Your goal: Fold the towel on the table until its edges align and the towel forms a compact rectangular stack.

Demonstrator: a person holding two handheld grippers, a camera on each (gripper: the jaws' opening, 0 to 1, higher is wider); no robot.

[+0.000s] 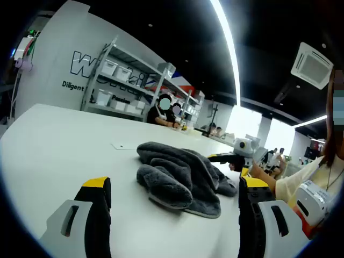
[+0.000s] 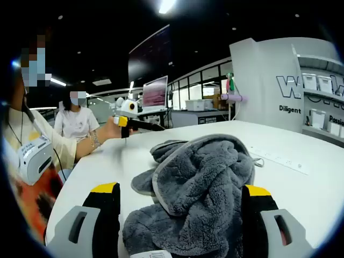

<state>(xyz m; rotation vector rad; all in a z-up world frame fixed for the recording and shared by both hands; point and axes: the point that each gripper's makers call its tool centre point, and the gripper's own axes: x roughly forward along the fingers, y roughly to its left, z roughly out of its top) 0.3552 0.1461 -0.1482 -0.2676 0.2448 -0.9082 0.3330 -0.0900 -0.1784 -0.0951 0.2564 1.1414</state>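
Note:
A crumpled grey towel (image 1: 180, 177) lies in a heap on the white table (image 1: 54, 145). In the left gripper view my left gripper (image 1: 176, 185) is open, its yellow-tipped jaws wide apart just short of the towel. Beyond the heap, my right gripper (image 1: 232, 159) comes in from the right, held by a hand. In the right gripper view the towel (image 2: 204, 183) is very close and bulges up between the jaws. My right gripper (image 2: 180, 193) is open around the towel's near part. The left gripper (image 2: 133, 123) shows far off on the left, held by a hand.
A flat white card (image 1: 124, 145) lies on the table behind the towel, and a white strip (image 2: 279, 158) lies to its right. A person in a pale yellow top (image 1: 309, 180) stands at the table's edge. Shelves with bins (image 1: 123, 80) and seated people are far behind.

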